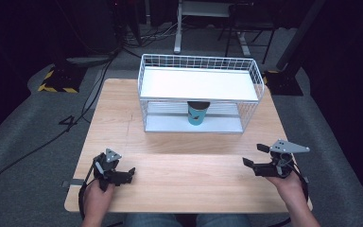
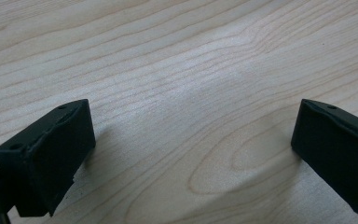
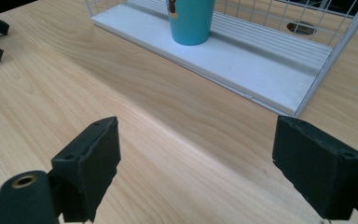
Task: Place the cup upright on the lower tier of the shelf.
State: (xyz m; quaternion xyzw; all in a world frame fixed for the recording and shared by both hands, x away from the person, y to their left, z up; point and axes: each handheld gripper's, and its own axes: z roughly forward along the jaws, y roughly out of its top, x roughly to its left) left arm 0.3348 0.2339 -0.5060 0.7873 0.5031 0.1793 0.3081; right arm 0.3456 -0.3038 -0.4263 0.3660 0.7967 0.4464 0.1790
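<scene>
Both grippers' fingers (image 3: 324, 172) spread, empty; teal cup (image 1: 198, 113) stands upright, mouth up, on the rack's (image 1: 198, 125) lower shelf.

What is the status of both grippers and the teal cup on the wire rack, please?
Left gripper open, empty, low over wooden table. Right gripper open, empty. Teal cup upright on white wire rack's lower shelf. Nothing between.

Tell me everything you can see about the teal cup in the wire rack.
The teal cup stands upright on the white lower shelf of the wire rack, near its middle, directly under the upper shelf. It looks smooth, like plastic or paper, tapers slightly toward its base, has a dark rim and carries a small dark and orange print. Only the shelf touches it.
</scene>
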